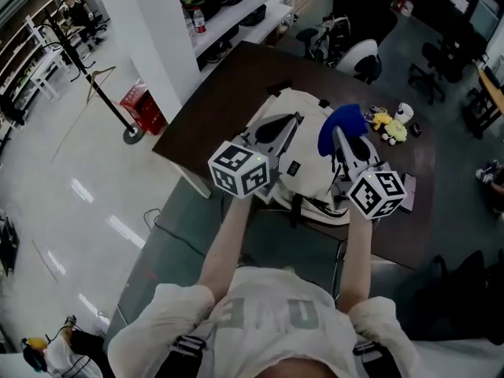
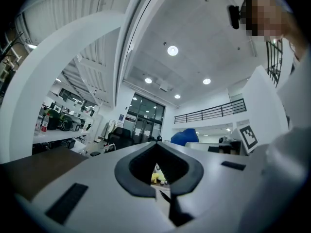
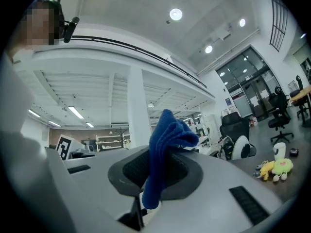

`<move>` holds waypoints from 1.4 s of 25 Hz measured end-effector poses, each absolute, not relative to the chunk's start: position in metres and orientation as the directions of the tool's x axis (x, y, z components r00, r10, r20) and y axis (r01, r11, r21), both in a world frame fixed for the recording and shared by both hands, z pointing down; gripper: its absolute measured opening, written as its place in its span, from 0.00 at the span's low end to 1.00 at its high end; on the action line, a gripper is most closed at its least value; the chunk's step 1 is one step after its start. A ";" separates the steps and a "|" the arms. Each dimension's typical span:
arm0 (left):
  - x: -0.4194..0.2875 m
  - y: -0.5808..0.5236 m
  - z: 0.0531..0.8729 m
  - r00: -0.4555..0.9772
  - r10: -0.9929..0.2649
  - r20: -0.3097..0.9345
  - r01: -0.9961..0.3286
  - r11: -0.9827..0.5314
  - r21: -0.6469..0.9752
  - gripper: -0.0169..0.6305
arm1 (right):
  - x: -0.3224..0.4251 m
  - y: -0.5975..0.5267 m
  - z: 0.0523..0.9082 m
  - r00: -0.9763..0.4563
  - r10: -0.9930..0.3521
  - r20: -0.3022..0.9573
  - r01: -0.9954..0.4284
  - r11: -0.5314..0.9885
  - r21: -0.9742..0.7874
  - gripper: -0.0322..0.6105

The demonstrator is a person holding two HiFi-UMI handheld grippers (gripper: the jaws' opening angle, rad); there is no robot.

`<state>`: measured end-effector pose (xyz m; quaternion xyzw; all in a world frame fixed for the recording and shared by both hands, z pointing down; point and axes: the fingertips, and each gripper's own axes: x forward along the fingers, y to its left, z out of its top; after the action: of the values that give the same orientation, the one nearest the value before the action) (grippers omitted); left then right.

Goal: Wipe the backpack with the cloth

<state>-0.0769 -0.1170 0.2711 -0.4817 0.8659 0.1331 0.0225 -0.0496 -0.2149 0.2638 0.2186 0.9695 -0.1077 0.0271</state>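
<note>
Right gripper around blue cloth

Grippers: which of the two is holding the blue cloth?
The right gripper: its jaws are shut on the blue cloth, which sticks up past the tips. The left gripper has its jaws together with nothing between them.

Open-plan office hall with swivel chairs, storage shelves, mezzanine railing.
</note>
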 end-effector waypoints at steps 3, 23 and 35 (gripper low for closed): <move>-0.098 -0.076 0.276 -0.521 -0.836 -0.170 -0.844 0.475 0.249 0.02 | -0.074 -0.181 0.267 -0.922 0.382 -0.069 0.388 0.898 -0.209 0.11; -0.231 0.044 0.300 -0.268 -0.949 -0.164 -0.939 0.219 0.266 0.02 | -0.159 -0.078 0.309 -0.997 0.030 0.069 0.014 0.973 -0.229 0.11; -0.303 0.071 0.324 -0.040 -0.996 -0.077 -0.960 0.016 0.281 0.02 | -0.196 -0.029 0.336 -0.954 -0.274 0.124 -0.296 0.929 -0.224 0.11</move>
<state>-0.3034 0.0714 0.3239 -0.6893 0.7094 0.1291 -0.0709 -0.1959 -0.0290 0.3359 -0.1453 0.9809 -0.1208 -0.0455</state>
